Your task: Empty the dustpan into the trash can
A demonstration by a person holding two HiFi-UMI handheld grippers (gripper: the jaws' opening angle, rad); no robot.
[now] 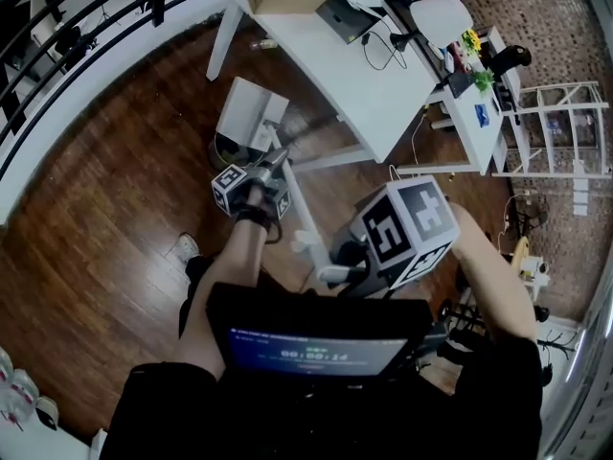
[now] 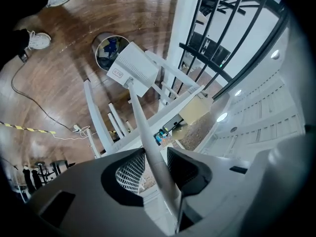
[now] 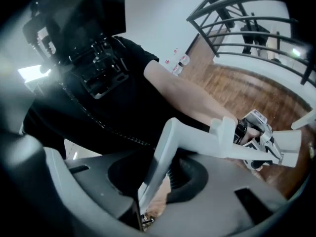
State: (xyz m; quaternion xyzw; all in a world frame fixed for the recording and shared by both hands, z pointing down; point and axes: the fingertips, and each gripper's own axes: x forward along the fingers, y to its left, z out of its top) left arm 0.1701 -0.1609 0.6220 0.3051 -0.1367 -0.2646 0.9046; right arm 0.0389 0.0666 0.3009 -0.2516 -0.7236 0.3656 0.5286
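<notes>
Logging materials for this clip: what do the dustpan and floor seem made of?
Dustpan: likely plastic, white and matt, with smooth moulded edges. Floor: wood or wood-look planks, brown, glossy; plank seams and light reflections show.

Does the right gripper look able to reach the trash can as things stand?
Probably not. The right gripper is shut on the near end of the dustpan handle, and the trash can stands past the left gripper, at the handle's far end.
</notes>
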